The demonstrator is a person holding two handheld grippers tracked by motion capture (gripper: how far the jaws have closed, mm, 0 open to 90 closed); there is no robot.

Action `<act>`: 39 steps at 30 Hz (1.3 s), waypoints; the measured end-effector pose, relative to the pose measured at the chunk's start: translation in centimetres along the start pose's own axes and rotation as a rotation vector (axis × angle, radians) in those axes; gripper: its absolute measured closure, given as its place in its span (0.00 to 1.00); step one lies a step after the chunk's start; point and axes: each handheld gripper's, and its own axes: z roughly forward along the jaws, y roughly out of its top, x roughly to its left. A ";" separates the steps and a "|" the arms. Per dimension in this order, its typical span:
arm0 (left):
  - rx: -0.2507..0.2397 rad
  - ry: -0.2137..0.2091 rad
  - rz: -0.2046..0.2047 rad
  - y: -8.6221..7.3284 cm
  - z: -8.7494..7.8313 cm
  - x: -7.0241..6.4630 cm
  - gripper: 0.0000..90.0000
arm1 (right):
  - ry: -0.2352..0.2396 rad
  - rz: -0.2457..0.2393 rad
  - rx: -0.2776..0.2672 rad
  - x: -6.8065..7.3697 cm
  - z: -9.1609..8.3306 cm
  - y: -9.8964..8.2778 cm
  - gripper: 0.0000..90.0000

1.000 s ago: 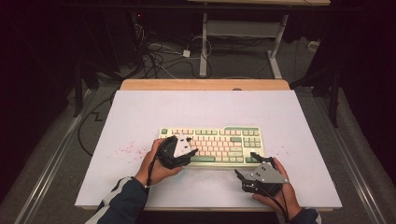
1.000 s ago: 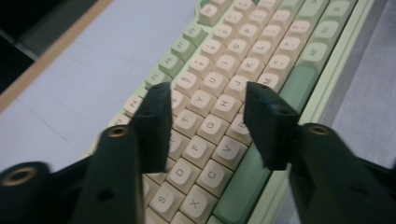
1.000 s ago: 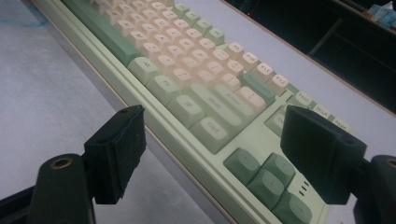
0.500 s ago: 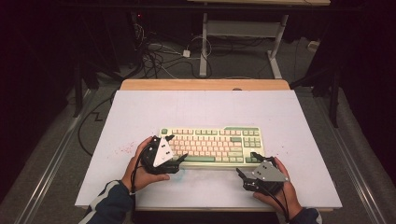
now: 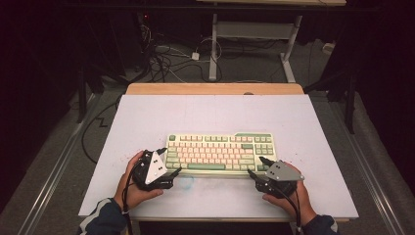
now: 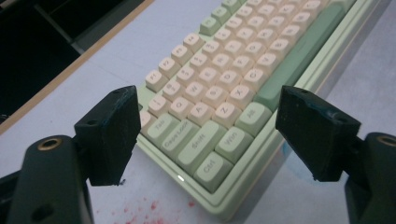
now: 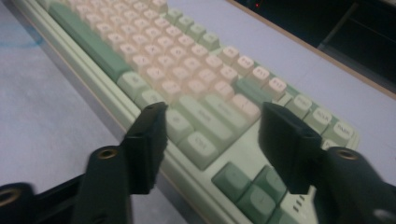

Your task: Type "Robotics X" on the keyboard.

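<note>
On the left side of the white counter [image 5: 147, 117] the person's left hand [image 5: 132, 188] holds the left claw [image 5: 172, 172]. It sits just beside the near left corner of the keyboard [image 5: 220, 152] and points at it. In the left gripper view the left claw [image 6: 205, 135] has its two black jaws far apart, and they have just been opening. The corner of the keyboard [image 6: 224, 93] shows in the gap between them, a bit farther off, with the green Ctrl, Win and Shift keys close by. The pads do not press on it. Some small red specks [image 6: 140, 212] mark the counter [image 6: 102, 65] under the left jaw, and a faint blue smudge [image 6: 287, 149] lies by the keyboard's front edge.

The keyboard lies flat in the middle of the counter, a little nearer the person than the far edge. It is pale green with pink and green keys, and its long side runs left to right.

On the right the right hand [image 5: 288, 196] holds the right claw [image 5: 255, 167] at the near right corner of the keyboard. In the right gripper view the right claw [image 7: 210, 140] has its jaws apart, but they have just been closing in. The right end of the keyboard [image 7: 187, 79] lies between and beyond them, with dark green keys [image 7: 252, 186] low in the gap. That view is blurry, so I cannot tell if the pads touch the keyboard's edge.

Behind the counter, cables [image 5: 161, 58] lie on the dark floor [image 5: 244, 63].
</note>
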 end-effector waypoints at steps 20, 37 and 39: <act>0.070 0.040 -0.009 -2.3 -1.8 0.6 0.21 | 0.127 -0.006 0.094 0.0 6.4 5.5 1.00; 0.111 0.026 0.012 -2.9 -1.4 0.4 0.21 | 0.124 -0.040 0.191 0.8 10.4 6.4 1.00; 0.116 0.025 0.015 -3.1 -1.4 0.3 0.21 | 0.125 -0.040 0.195 0.8 10.5 6.5 1.00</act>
